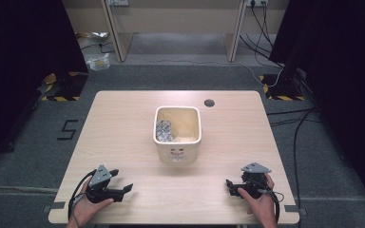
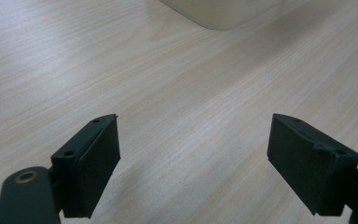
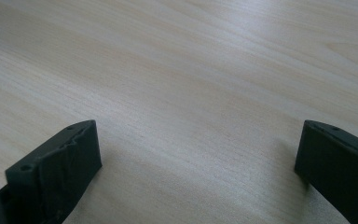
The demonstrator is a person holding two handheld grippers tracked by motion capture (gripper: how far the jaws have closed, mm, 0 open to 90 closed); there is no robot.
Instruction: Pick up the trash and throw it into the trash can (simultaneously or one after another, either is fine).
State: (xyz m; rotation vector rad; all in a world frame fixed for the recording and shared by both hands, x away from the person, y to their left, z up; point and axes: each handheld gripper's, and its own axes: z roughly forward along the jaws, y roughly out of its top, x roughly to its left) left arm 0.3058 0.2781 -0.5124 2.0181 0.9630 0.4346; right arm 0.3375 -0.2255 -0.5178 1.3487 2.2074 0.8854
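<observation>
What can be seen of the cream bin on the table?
The cream bin is a rounded-square, glossy container that looks like plastic, upright and open-topped near the middle of the wooden table. A faint print marks its near wall. A crinkly silver packet lies inside against its left wall. Neither gripper touches it.

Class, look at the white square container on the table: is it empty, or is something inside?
Not empty. The container stands upright, and a silvery crumpled packet leans against its inner left wall.

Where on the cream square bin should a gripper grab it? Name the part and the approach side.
Grip the bin by its thin top rim, coming from above: one of the fingers inside, one outside the near wall. Its body looks too wide to span, and the open top leaves the rim free. The right gripper is open, as is the left gripper.
</observation>
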